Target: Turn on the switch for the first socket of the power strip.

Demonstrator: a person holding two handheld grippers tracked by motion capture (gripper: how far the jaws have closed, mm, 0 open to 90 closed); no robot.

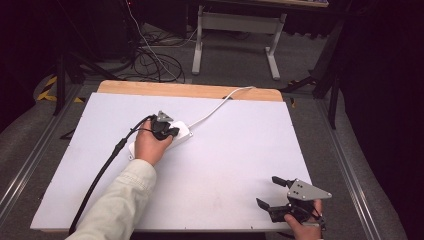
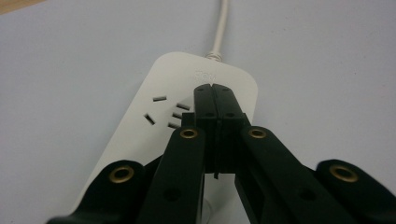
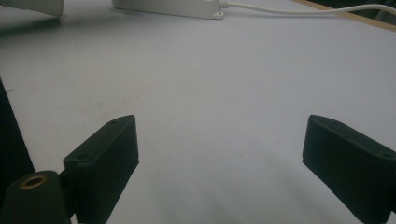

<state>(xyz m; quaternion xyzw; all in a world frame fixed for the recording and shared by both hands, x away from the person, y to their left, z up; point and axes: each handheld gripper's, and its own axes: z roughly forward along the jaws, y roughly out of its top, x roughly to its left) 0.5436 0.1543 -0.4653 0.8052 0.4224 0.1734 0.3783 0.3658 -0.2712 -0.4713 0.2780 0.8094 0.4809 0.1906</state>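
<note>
A white power strip [image 1: 181,134] lies on the white table [image 1: 225,160], left of centre, and its white cord [image 1: 220,106] runs off over the far edge. My left gripper [image 1: 169,131] sits right over the strip. In the left gripper view its jaws are pressed together, the left gripper [image 2: 215,88] tips above the power strip [image 2: 163,74] near its cord end, beside a group of socket slots [image 2: 164,111]. Nothing shows between them. My right gripper [image 1: 268,191] rests open near the front right corner; in the right gripper view the right gripper [image 3: 219,140] jaws stand wide apart over bare table.
A thick black cable [image 1: 100,172] trails from the left gripper to the table's front left. A wooden strip [image 1: 190,90] edges the far side. Beyond it are floor cables [image 1: 155,62] and a table frame [image 1: 240,30]. The power strip [image 3: 168,7] lies far ahead of the right gripper.
</note>
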